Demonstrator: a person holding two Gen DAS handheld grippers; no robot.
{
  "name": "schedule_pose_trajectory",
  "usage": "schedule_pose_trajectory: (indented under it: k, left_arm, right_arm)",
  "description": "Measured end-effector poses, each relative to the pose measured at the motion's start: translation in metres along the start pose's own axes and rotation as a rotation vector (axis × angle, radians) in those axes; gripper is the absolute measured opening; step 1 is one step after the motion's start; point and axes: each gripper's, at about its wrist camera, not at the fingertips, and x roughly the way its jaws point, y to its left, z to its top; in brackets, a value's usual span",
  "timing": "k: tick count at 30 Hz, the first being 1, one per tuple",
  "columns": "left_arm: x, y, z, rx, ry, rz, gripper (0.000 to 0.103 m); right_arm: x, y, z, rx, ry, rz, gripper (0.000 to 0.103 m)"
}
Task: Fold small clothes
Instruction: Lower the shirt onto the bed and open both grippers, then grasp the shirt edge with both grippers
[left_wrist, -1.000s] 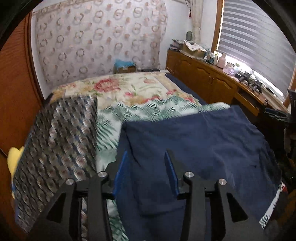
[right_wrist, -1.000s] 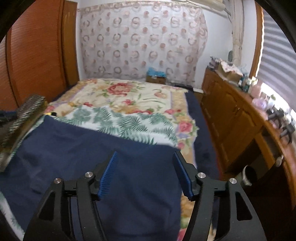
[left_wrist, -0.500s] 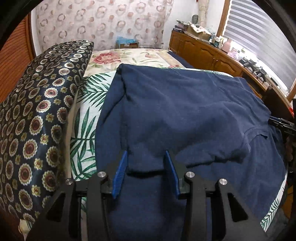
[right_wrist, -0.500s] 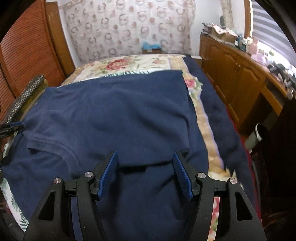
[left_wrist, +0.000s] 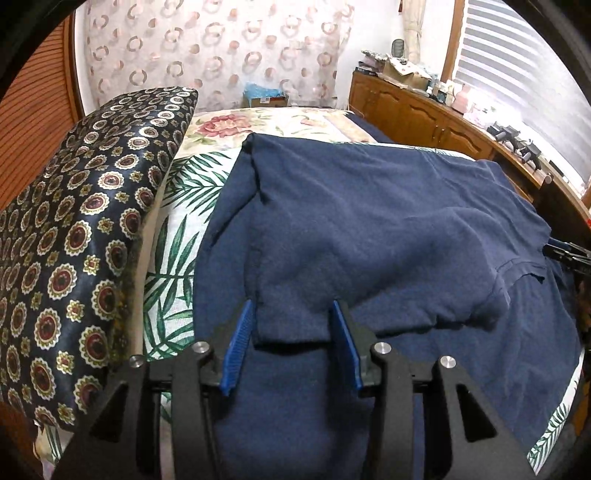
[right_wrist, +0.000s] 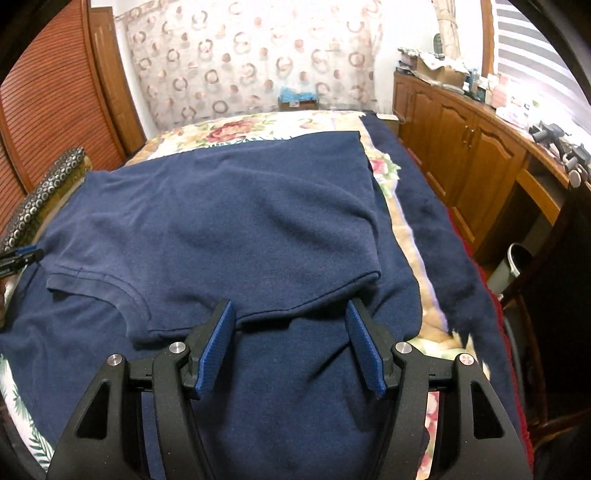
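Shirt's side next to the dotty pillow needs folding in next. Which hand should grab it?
The left. Its tool sits right at that side edge of the shirt, beside the pillow, jaws opening around the cloth. The right tool is over by the far edge.

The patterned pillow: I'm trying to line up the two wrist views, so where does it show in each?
Left wrist view: the patterned pillow fills the left side, lying beside the navy shirt.
Right wrist view: only its end shows at the left edge, beyond the shirt's far corner.
Shared landmark: the small blue-topped box against the circle-print curtain, also seen from the right wrist.
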Motion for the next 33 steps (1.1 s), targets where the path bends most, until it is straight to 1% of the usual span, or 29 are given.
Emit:
schedule_pose_trajectory:
  k: [5, 8, 12, 15, 17, 20, 23, 25, 26, 27, 28, 29, 30, 31, 32, 33]
  left_arm:
    - [0.001, -0.004, 0.002, 0.009, 0.001, 0.0, 0.047]
    - [0.003, -0.004, 0.003, 0.01, 0.002, -0.002, 0.048]
    - [0.002, -0.002, 0.003, 0.009, 0.002, -0.006, 0.049]
    - [0.002, -0.002, 0.002, 0.014, 0.003, -0.001, 0.049]
    - [0.002, -0.003, 0.003, 0.015, 0.003, 0.0, 0.05]
    - [0.002, -0.004, 0.003, 0.015, 0.003, 0.0, 0.05]
    - [0.002, -0.004, 0.003, 0.015, 0.003, 0.0, 0.05]
    - [0.001, -0.003, 0.003, 0.014, 0.003, -0.001, 0.05]
    - [0.002, -0.004, 0.002, 0.013, 0.003, -0.001, 0.05]
    - [0.002, -0.006, 0.005, 0.011, 0.002, -0.003, 0.05]
    - [0.003, -0.007, 0.006, 0.007, 0.002, -0.005, 0.047]
    - [0.003, -0.007, 0.007, 0.004, 0.001, -0.004, 0.038]
    - [0.003, -0.008, 0.007, 0.011, -0.002, -0.007, 0.035]
    - [0.002, -0.008, 0.008, 0.014, -0.004, -0.016, 0.024]
    - [0.0, -0.007, 0.009, 0.011, -0.007, -0.03, 0.017]
    - [-0.001, -0.007, 0.009, 0.007, -0.007, -0.044, 0.014]
  right_arm:
    - [0.002, 0.004, 0.0, -0.009, 0.006, -0.007, 0.064]
    - [-0.001, 0.003, -0.002, -0.006, -0.004, -0.007, 0.063]
    - [-0.008, -0.007, -0.003, 0.034, -0.021, 0.0, 0.062]
    - [-0.008, -0.017, -0.001, 0.071, -0.018, -0.001, 0.062]
    - [-0.007, -0.021, 0.002, 0.081, -0.018, 0.001, 0.06]
    - [-0.006, -0.022, 0.014, 0.085, -0.026, 0.004, 0.055]
    - [0.0, -0.023, 0.025, 0.091, -0.023, -0.004, 0.044]
    - [0.006, -0.021, 0.029, 0.086, -0.014, -0.013, 0.031]
    - [0.007, -0.02, 0.03, 0.078, -0.01, -0.017, 0.027]
    - [0.008, -0.018, 0.029, 0.07, -0.009, -0.025, 0.021]
    - [0.008, -0.018, 0.029, 0.062, -0.01, -0.031, 0.016]
    - [0.009, -0.018, 0.029, 0.059, -0.009, -0.029, 0.014]
    - [0.009, -0.02, 0.029, 0.057, -0.008, -0.025, 0.01]
    - [0.009, -0.021, 0.028, 0.055, -0.008, -0.026, 0.007]
    - [0.009, -0.022, 0.028, 0.051, -0.009, -0.029, 0.006]
    - [0.008, -0.022, 0.029, 0.048, -0.012, -0.024, 0.004]
